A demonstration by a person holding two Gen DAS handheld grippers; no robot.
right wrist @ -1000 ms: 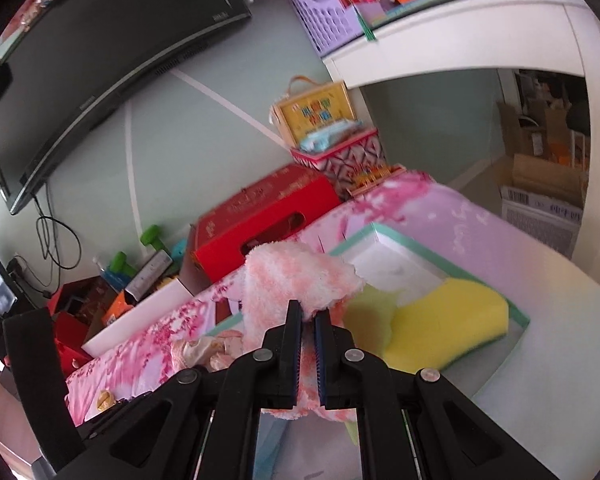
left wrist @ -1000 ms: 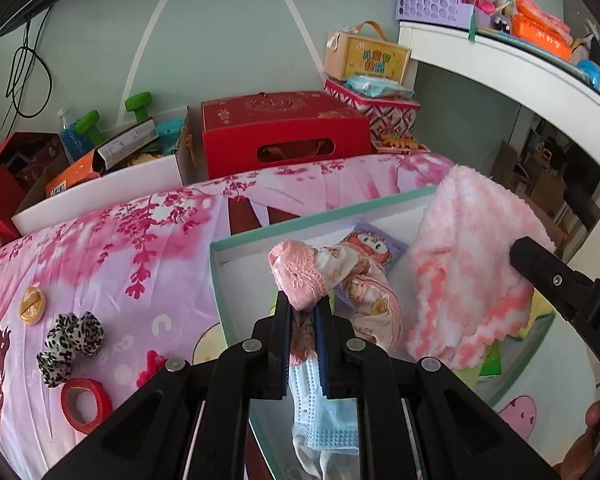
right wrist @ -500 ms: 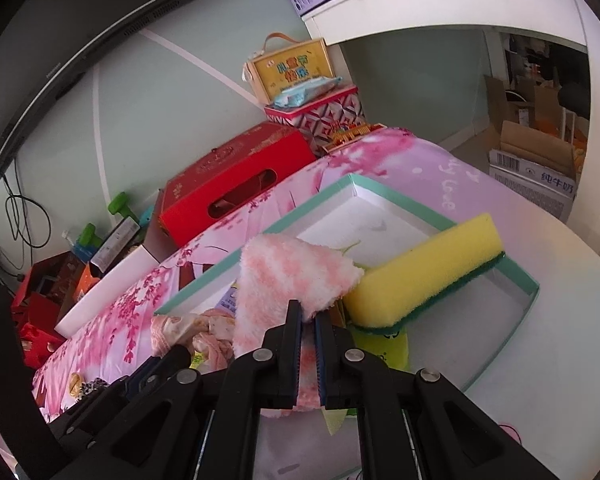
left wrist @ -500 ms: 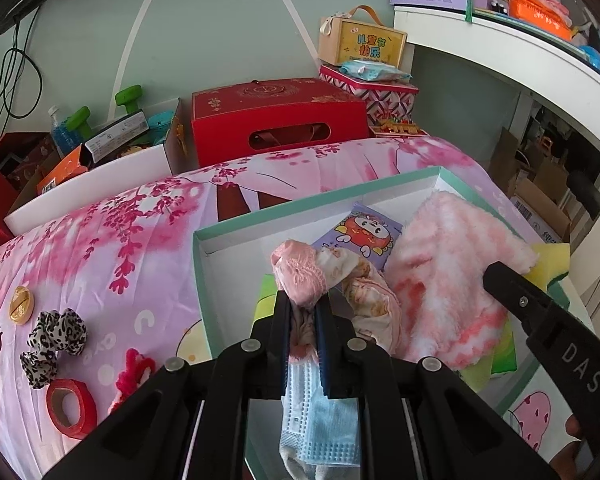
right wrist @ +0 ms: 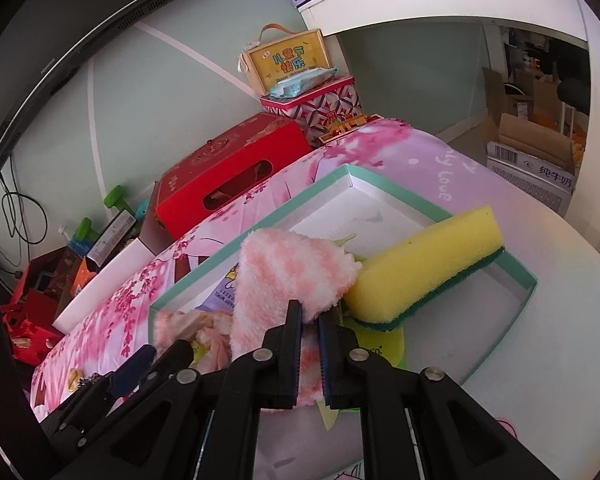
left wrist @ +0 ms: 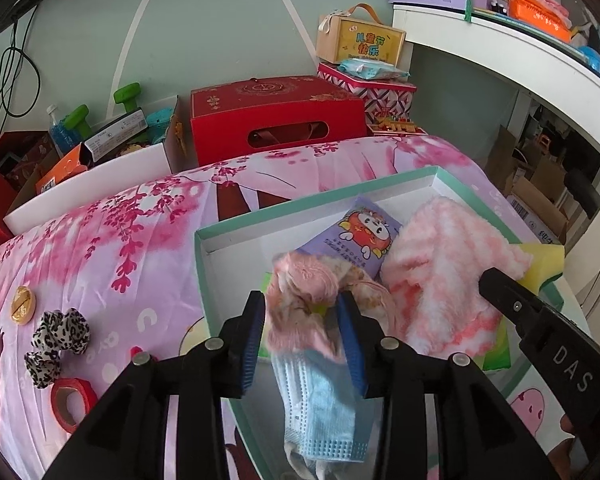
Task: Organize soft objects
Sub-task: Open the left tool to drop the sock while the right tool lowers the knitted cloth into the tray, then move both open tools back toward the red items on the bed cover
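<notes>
My left gripper (left wrist: 302, 330) gapes around the limp pink cloth (left wrist: 300, 280) lying in the box (left wrist: 236, 236). My right gripper (right wrist: 309, 346) pinches the fluffy towel (right wrist: 288, 276) there: light, floppy, best grabbed by a bunched fold.

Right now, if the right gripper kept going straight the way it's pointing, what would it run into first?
The right gripper would likely push the pink fluffy cloth between its jaws ahead of it. Beyond that cloth lies the white floor of the green-rimmed box, then its far wall. The yellow sponge sits just to the right, though depth is unclear.
</notes>
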